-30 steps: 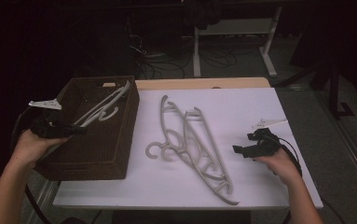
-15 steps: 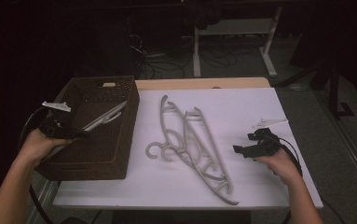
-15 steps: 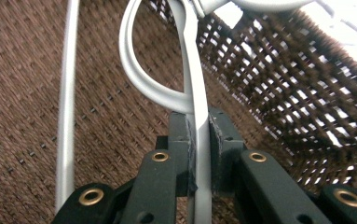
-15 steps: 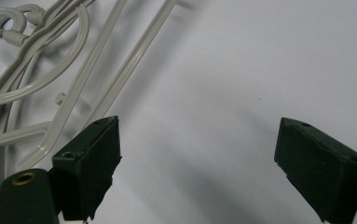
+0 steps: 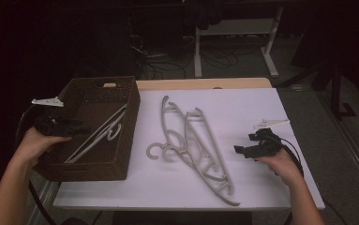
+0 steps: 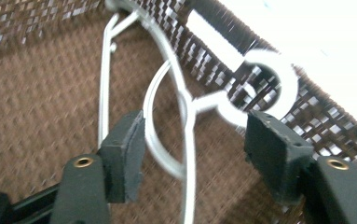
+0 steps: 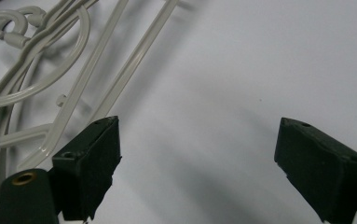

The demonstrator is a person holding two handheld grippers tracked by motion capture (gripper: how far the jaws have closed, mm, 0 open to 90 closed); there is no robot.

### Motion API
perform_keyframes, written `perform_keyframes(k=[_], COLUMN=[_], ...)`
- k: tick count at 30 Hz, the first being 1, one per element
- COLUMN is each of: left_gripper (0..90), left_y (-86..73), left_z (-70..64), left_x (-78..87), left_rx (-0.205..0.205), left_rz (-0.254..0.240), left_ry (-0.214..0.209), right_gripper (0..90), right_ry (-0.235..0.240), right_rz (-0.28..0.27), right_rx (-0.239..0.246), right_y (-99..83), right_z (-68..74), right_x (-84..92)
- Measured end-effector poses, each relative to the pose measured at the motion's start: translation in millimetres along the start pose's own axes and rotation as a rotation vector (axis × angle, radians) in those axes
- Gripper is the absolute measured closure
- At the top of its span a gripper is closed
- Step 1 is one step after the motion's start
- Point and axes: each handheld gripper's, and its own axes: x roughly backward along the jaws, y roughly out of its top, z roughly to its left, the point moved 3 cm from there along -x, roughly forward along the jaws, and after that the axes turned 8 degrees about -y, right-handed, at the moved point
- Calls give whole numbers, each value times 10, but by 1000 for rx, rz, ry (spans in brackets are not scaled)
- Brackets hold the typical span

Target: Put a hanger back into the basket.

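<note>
A white plastic hanger [image 5: 100, 136] lies slanted inside the brown wicker basket [image 5: 89, 171] at the table's left. My left gripper [image 5: 79, 127] reaches over the basket's left wall. Its jaws have just been opening and now stand open on either side of the hanger [image 6: 185, 121], with the pads [image 6: 127, 140] clear of it. Several more hangers [image 5: 191, 145] lie piled on the white table [image 5: 261, 103]. My right gripper [image 5: 243, 144] rests low to their right, open, with only bare table between its pads [image 7: 94, 149]. The hanger pile [image 7: 50, 70] sits up and left of it.
The basket's woven floor [image 6: 41, 93] and right wall [image 6: 306, 107] surround the dropped hanger. Beyond the table the floor is dark, with cables and a white stand leg [image 5: 273, 61]. A strip of wooden tabletop [image 5: 205, 83] runs along the far edge.
The left hand lowered the hanger from above the basket down into it, and the jaws opened and let it go. The right hand kept still.
</note>
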Motion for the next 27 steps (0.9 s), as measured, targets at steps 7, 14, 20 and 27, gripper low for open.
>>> perform_keyframes(k=[7, 14, 20, 27], left_gripper=[273, 239, 208, 175], left_y=[249, 449, 642, 723], left_z=[-361, -658, -986, -1279], left_x=[-179, -380, -659, -999], left_rx=[-59, -115, -159, -191], left_rz=[-64, -98, -127, -125], left_ry=[-91, -152, -218, -265], right_gripper=[140, 140, 139, 139], right_ry=[-2, -1, 0, 2], right_rz=[-15, -13, -12, -29], right_rx=[-10, 2, 15, 17], right_y=[30, 30, 17, 49], right_z=[11, 35, 83, 141], right_x=[21, 26, 58, 93])
